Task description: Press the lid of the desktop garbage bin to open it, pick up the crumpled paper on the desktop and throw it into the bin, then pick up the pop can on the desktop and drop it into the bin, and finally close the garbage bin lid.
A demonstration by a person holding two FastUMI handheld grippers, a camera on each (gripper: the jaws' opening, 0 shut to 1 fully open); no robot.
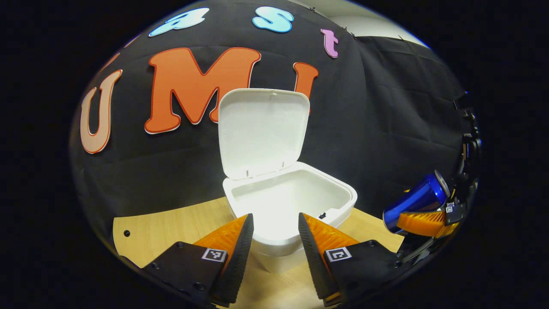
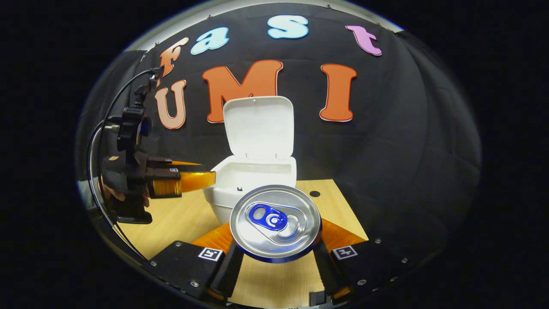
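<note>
The white garbage bin (image 1: 291, 206) stands on the wooden desktop with its lid (image 1: 261, 128) raised upright. Its inside is bright white and I cannot make out any contents. My left gripper (image 1: 275, 216) is open just in front of the bin's near rim, holding nothing. At the far right, my right gripper (image 1: 418, 210) is shut on the blue pop can (image 1: 416, 199), which is tilted and lifted off the desktop. In the right gripper view the pop can (image 2: 275, 223) shows its silver top between the right gripper (image 2: 276, 229) fingers, short of the bin (image 2: 253, 180). The left gripper (image 2: 193, 182) hovers by the bin's left side.
The wooden desktop (image 1: 171, 227) runs to the black cloth wall behind the bin. A hand (image 2: 111, 193) holds the left gripper, with a cable looping above it. A small dark hole (image 2: 315, 194) marks the desktop to the right of the bin.
</note>
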